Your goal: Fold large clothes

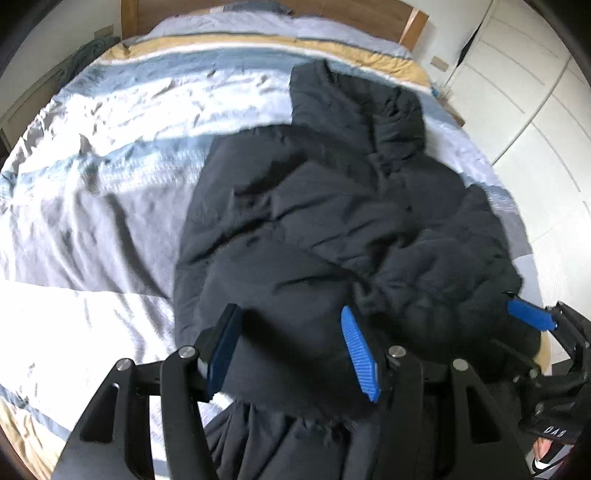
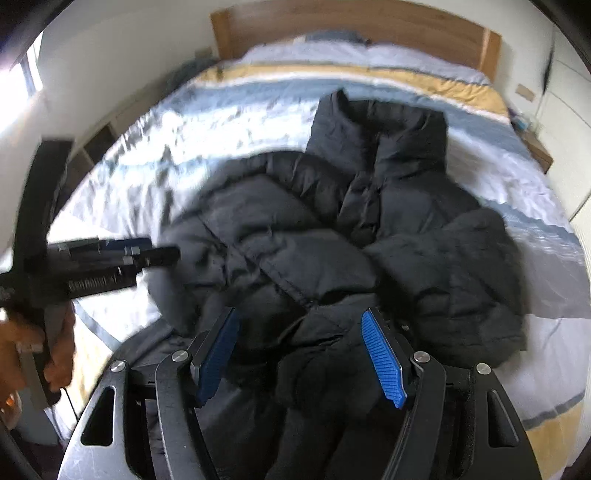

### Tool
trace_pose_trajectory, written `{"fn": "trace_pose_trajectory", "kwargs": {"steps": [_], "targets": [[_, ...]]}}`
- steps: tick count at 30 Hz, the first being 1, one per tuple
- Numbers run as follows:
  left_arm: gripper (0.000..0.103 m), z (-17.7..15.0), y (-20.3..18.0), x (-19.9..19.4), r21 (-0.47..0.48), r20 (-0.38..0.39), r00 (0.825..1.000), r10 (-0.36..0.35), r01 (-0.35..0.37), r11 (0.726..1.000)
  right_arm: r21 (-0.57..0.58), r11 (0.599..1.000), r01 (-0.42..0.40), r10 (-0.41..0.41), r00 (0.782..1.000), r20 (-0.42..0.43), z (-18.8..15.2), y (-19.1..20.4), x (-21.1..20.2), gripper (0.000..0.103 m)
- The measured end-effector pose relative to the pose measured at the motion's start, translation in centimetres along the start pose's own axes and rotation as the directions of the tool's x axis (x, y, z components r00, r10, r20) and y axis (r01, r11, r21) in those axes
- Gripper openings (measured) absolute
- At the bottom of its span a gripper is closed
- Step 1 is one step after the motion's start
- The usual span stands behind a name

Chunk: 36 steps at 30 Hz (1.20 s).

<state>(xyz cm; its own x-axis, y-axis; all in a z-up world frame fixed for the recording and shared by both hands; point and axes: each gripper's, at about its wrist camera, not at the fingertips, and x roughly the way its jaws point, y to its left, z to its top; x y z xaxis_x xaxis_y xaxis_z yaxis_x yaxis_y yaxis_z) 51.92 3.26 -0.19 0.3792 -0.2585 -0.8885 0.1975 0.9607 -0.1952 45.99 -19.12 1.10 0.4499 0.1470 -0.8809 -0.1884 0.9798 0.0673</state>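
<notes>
- While the puffy black quilted jacket (image 1: 332, 221) lies rumpled on the blue, white and tan striped bedspread (image 1: 110, 166), collar toward the wooden headboard (image 2: 351, 22), we judge the fold has barely begun.
- Our left gripper (image 1: 291, 347) hovers at the near hem with its jaws apart, gripping nothing.
- Our right gripper (image 2: 299, 354) also stands spread over bunched fabric at the hem; motion blur makes it hard to say whether the pads touch cloth.
- Next, we would close both tongs on hem corners, then smooth the body flat before folding the sleeves inward.
</notes>
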Motion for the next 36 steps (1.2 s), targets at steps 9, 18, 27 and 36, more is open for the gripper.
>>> {"fn": "trace_pose_trajectory", "kwargs": {"steps": [9, 18, 27, 36], "targets": [[0.061, -3.2, -0.5, 3.5, 0.009, -0.016, 0.999, 0.042, -0.042, 0.999, -0.029, 0.999, -0.023, 0.019, 0.991, -0.134, -5.7, -6.0, 4.6, 0.065], [0.061, 3.2, -1.3, -0.2, 0.056, 0.084, 0.995, 0.058, -0.063, 0.996, -0.041, 0.997, -0.063, 0.057, 0.99, -0.131, -4.4, -9.7, 1.1, 0.065], [0.061, 12.6, 2.4, 5.3, -0.06, 0.079, 0.992, 0.097, -0.093, 0.994, 0.058, 0.997, 0.052, -0.049, 0.998, -0.038, 2.2, -20.9, 2.3, 0.068], [0.061, 24.0, 4.4, 12.7, -0.23, 0.08, 0.997, 0.017, 0.002, 0.973, 0.228, 0.973, 0.041, -0.067, 0.992, 0.111, 13.5, -29.5, 8.4, 0.074]]}}
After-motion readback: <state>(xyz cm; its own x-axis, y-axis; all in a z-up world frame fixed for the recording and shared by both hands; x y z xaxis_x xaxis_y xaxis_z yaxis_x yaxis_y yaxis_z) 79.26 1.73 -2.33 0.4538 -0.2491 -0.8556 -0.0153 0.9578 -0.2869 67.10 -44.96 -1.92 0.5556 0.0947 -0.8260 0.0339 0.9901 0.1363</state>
